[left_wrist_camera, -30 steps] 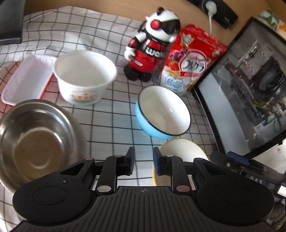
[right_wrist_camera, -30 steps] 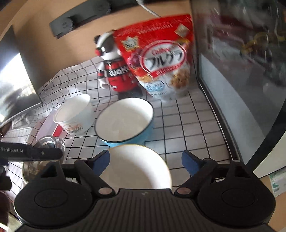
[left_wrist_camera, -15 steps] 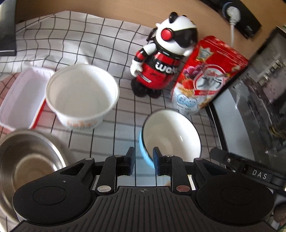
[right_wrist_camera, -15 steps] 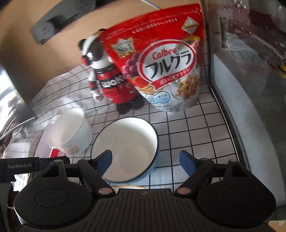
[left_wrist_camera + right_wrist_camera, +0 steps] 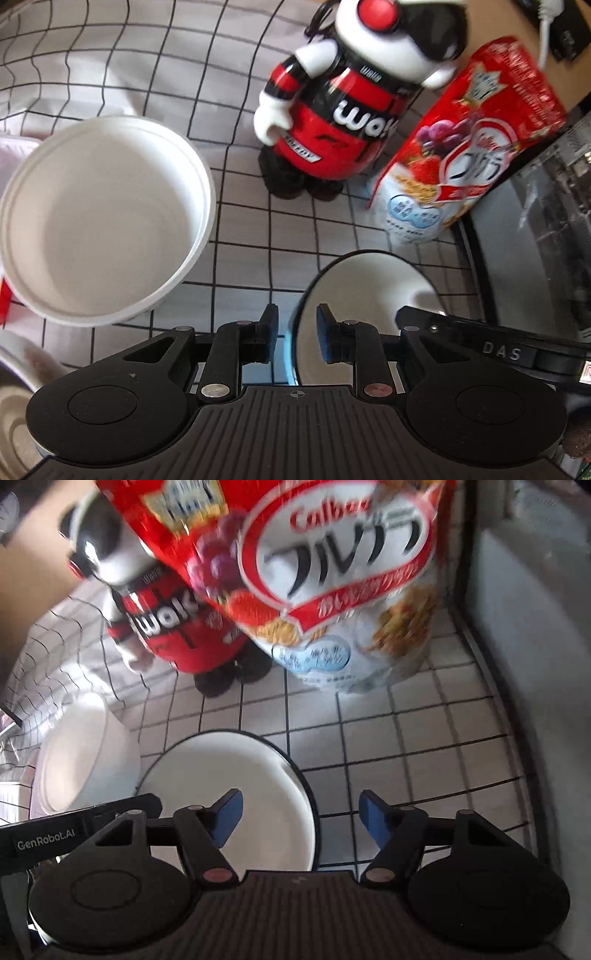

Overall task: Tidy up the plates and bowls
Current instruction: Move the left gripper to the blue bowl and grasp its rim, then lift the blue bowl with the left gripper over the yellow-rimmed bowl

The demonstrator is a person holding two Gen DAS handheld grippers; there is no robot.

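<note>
A: Where's the blue bowl (image 5: 229, 797)?
B: On the checked cloth (image 5: 406, 746), under both tools. My right gripper (image 5: 301, 818) is spread wide across its rim (my guess: rim grab). Left gripper (image 5: 293, 338) has a narrow gap, straddling the other rim, not pinching.

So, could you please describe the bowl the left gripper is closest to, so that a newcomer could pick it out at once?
Start at the red cereal bag standing on the checked cloth beside the toy robot. Just in front of that bag sits the bowl. Unlike the plain white tub to its left, it has a thin dark rim and a blue outside, and the left gripper straddles its edge.
</note>
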